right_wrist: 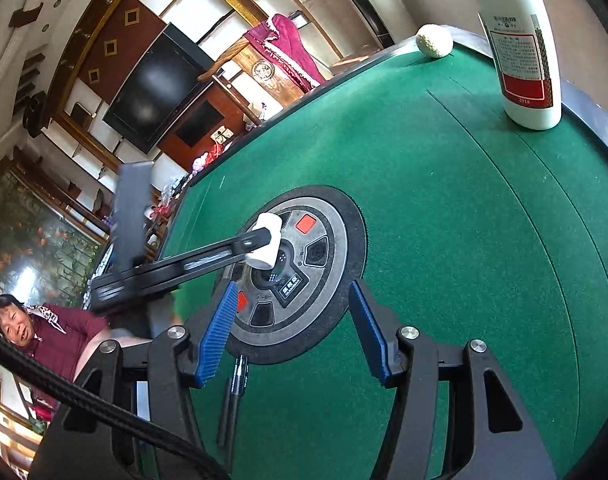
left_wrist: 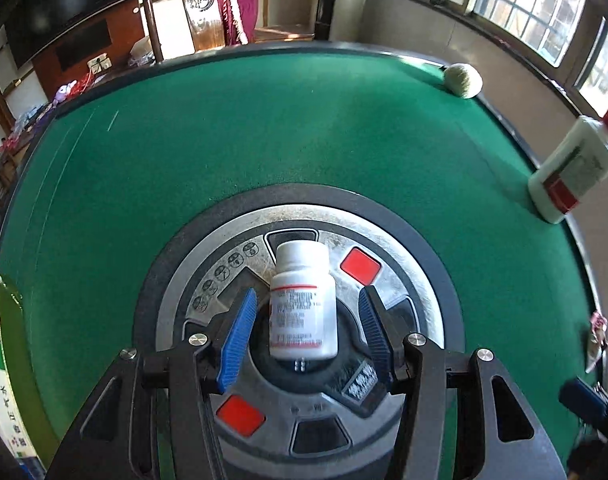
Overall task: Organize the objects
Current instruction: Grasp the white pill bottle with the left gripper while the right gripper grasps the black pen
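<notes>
A small white pill bottle [left_wrist: 302, 304] with a printed label stands between the blue pads of my left gripper [left_wrist: 308, 296]. There is a gap on each side of it, so the jaws are open around it. Its base rests at the dark centre of the round metal hub [left_wrist: 384, 240] set in the green table. The right wrist view shows the same pill bottle [right_wrist: 266, 246] beside the left gripper's finger [right_wrist: 248, 242], over the hub [right_wrist: 328, 264]. My right gripper [right_wrist: 294, 287] hovers open and empty near the hub's near edge.
A tall white bottle with a red cap [right_wrist: 520, 60] and a pale ball [right_wrist: 434, 40] stand near the far right table edge. A black pen [right_wrist: 236, 384] lies by my right gripper. A green box [left_wrist: 4, 360] is at the left edge. A person [right_wrist: 56, 336] sits beyond the table.
</notes>
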`<act>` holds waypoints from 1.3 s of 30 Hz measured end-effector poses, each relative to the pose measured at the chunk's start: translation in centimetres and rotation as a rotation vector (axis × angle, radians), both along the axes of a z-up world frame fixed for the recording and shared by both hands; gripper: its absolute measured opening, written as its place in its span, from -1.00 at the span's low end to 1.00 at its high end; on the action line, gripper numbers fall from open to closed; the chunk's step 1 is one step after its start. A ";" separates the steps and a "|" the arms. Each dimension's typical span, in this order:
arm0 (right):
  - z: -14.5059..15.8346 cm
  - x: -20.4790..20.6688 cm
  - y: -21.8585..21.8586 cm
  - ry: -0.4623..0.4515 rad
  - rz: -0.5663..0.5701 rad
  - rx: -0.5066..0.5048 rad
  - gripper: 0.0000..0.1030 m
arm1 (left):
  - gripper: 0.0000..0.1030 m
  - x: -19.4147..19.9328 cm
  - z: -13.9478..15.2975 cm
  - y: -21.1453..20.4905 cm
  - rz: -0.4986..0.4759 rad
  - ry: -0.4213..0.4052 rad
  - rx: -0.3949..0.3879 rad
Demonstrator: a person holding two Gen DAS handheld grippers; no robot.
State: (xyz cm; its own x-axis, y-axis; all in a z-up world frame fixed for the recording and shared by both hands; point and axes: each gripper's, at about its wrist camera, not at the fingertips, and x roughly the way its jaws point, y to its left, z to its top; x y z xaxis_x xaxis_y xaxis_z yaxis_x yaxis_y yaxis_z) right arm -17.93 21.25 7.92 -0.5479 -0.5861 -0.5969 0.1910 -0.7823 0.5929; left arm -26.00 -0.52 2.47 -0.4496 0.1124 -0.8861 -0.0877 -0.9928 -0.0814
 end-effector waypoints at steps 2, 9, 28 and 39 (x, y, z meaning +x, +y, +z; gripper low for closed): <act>0.0 0.1 0.1 0.005 -0.007 0.003 0.10 | -0.32 -0.2 -0.9 0.2 0.000 -0.009 0.001; -0.4 0.1 -0.9 0.004 0.011 0.044 0.10 | -0.41 4.8 -0.7 -2.8 0.005 0.037 -0.019; -5.1 5.8 -14.1 -0.018 0.408 0.412 -0.66 | -0.42 15.6 -2.1 -9.7 0.069 0.126 -0.041; -4.8 6.6 -15.5 0.048 0.441 0.461 -0.58 | -0.40 15.2 -2.3 -9.8 0.059 0.155 -0.067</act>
